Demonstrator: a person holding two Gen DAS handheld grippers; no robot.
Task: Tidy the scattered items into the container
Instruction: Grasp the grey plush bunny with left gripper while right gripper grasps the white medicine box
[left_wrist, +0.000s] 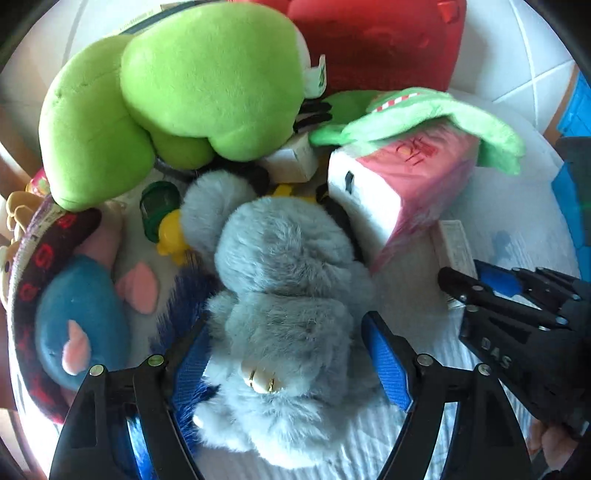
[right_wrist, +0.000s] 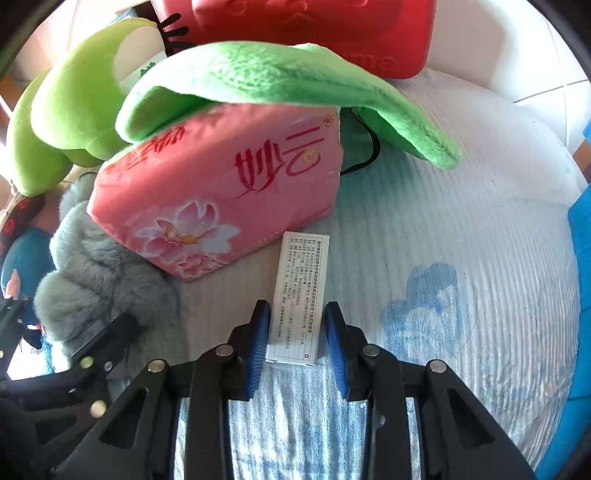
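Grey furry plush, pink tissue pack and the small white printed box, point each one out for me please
Grey furry plush (left_wrist: 284, 295): left wrist view, middle of its fur body.
Pink tissue pack (right_wrist: 221, 195): right wrist view, its printed pink face.
Small white printed box (right_wrist: 299, 291): right wrist view, its text-covered top face.

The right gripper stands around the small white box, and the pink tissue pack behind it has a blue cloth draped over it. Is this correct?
Not quite. In the right wrist view, the cloth over the pink tissue pack is green, not blue. The right gripper does straddle the small white box.
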